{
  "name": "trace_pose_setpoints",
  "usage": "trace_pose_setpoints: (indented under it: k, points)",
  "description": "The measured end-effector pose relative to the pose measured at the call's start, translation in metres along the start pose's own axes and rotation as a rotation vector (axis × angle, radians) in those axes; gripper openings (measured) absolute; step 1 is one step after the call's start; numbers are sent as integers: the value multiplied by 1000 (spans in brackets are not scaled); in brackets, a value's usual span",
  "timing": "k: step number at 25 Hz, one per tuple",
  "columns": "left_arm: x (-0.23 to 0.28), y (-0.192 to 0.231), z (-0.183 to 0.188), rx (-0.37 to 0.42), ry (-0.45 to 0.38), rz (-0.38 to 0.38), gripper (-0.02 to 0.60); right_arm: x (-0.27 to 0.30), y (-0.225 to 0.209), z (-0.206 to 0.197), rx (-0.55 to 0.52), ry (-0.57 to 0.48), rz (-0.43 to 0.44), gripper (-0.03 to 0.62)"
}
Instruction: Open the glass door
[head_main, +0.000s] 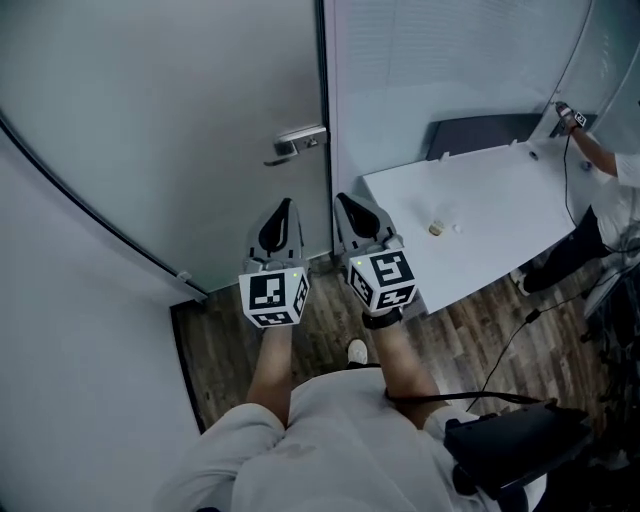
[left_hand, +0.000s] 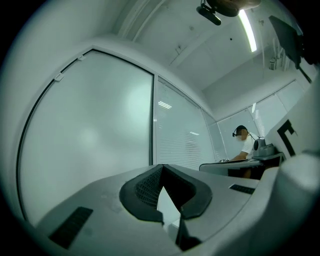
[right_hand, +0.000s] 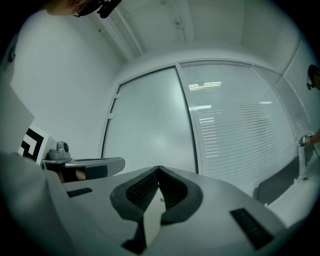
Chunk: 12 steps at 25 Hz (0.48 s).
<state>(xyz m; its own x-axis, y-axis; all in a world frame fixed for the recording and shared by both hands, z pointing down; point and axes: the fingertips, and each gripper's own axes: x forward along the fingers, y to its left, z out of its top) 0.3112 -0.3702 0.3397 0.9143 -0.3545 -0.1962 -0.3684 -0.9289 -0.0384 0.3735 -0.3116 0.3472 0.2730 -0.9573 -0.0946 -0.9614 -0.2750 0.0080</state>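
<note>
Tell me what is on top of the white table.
A small tan object and a pale speck lie on the white table; the right tool hides its left edge.

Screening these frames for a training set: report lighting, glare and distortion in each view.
Head view: even, soft light, sharp; the glass door bows at its edge. Left gripper view: fisheye, black corners, ceiling light blown out. Right gripper view: same fisheye, light reflections streak the blinds.
</note>
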Motion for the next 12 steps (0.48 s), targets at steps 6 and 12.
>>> trace_pose_setpoints:
  k: [6, 12]
  points:
    - [60, 6, -32, 31, 69, 17, 2, 42, -41, -15, 13, 19, 49, 3]
    - [98, 19, -70, 34, 141, 18, 2, 77, -67, -49, 54, 87, 52, 3]
